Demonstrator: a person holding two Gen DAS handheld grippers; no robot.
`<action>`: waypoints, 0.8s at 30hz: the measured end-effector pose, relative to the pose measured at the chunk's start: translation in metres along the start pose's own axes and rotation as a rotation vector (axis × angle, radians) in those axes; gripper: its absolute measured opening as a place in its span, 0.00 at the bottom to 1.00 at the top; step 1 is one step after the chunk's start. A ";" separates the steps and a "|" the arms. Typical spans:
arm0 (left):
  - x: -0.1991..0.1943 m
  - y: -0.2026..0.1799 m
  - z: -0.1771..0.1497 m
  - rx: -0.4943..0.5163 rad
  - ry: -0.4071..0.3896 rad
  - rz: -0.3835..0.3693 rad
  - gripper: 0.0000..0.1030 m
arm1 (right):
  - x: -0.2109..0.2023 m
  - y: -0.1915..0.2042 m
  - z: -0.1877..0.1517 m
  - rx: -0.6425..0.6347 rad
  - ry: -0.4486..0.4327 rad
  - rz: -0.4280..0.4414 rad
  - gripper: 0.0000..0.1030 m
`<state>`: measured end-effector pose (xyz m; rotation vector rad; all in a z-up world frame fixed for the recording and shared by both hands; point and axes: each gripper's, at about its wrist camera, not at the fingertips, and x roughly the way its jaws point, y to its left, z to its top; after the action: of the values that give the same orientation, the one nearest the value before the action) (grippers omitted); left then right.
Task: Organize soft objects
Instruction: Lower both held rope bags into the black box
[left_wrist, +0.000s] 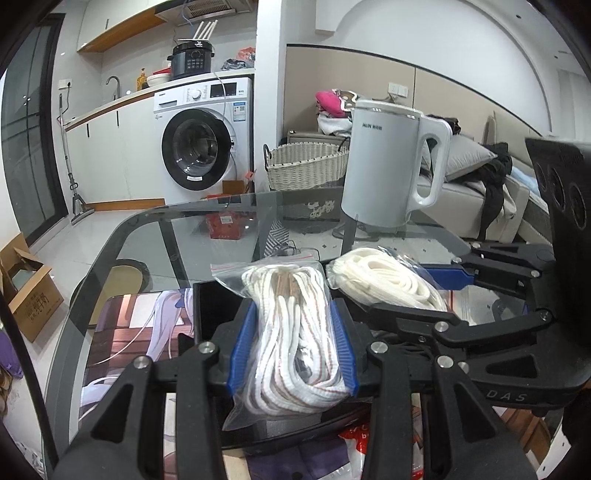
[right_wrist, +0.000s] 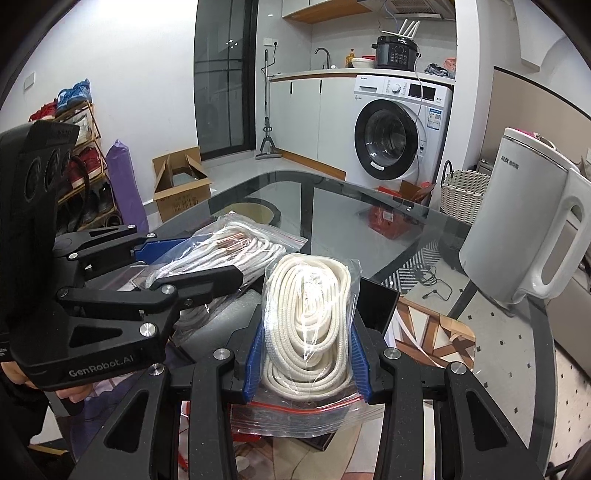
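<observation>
The left gripper (left_wrist: 291, 347) clamps a bagged striped rope (left_wrist: 291, 332) above the glass table (left_wrist: 155, 236). Just to its right, the right gripper (right_wrist: 308, 354) clamps a bagged cream rope (right_wrist: 308, 317), with a white kettle (left_wrist: 391, 162) beyond.

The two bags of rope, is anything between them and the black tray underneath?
Nothing visible. The left gripper holds the speckled rope bag and the right gripper the cream rope bag, both right above the black tray, its bare foam beneath.
</observation>
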<state>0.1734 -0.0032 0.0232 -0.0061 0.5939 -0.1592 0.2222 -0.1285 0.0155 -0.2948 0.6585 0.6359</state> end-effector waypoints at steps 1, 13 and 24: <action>0.001 0.000 -0.001 0.003 0.003 0.008 0.38 | 0.003 0.000 0.000 -0.003 0.007 0.001 0.39; 0.016 -0.002 -0.009 0.011 0.068 0.015 0.38 | 0.020 -0.002 -0.003 -0.039 0.038 -0.004 0.39; 0.013 0.001 -0.011 -0.004 0.112 -0.011 0.39 | 0.024 -0.003 -0.005 -0.053 0.082 0.022 0.40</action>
<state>0.1778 -0.0039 0.0073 -0.0041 0.7059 -0.1700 0.2365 -0.1222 -0.0038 -0.3652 0.7251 0.6656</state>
